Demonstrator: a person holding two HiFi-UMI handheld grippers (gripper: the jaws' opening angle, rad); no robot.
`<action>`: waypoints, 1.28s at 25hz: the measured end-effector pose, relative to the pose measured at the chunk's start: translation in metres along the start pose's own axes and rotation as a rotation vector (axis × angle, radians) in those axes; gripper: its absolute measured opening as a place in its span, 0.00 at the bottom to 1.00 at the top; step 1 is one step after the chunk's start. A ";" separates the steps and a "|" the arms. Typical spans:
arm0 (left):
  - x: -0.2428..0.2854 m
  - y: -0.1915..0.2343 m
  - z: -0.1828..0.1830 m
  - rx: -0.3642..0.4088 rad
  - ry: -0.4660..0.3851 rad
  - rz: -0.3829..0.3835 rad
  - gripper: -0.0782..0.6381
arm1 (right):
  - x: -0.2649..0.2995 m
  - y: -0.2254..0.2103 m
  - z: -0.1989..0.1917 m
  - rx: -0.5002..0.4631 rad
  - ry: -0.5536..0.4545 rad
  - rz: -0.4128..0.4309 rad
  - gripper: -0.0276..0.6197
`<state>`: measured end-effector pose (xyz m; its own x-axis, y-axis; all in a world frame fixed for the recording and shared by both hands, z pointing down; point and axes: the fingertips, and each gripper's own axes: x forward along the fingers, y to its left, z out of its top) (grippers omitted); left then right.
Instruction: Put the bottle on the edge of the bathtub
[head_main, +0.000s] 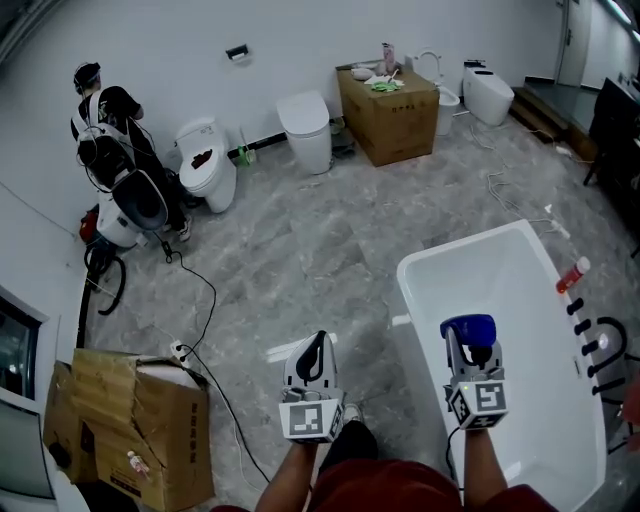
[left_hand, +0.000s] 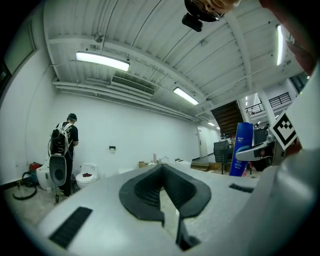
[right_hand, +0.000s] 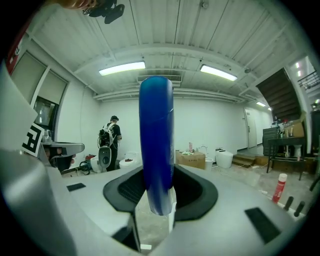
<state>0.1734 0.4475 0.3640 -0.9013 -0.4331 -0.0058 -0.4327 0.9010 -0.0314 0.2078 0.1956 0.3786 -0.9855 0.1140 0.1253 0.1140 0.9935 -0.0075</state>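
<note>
My right gripper is shut on a tall blue bottle, which stands upright between its jaws. In the head view it hovers over the near end of the white bathtub, inside the left rim. The left gripper hangs over the grey floor just left of the tub, jaws together and empty. Its own view catches the blue bottle off to the right.
A red bottle and black tap fittings sit on the tub's right rim. Toilets and a cardboard box line the far wall. A person with a backpack stands far left. A torn carton and a cable lie on the left.
</note>
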 end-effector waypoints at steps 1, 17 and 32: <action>0.011 0.014 0.000 -0.002 0.004 0.000 0.12 | 0.016 0.005 0.003 0.003 0.000 -0.002 0.28; 0.160 0.130 -0.005 -0.034 -0.011 -0.059 0.12 | 0.195 0.028 0.015 0.012 0.010 -0.046 0.28; 0.414 0.099 -0.015 -0.020 0.016 -0.220 0.12 | 0.363 -0.120 0.014 0.090 0.019 -0.222 0.28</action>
<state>-0.2434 0.3580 0.3738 -0.7854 -0.6189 0.0143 -0.6190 0.7853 -0.0100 -0.1651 0.1181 0.4108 -0.9825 -0.1065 0.1527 -0.1177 0.9908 -0.0663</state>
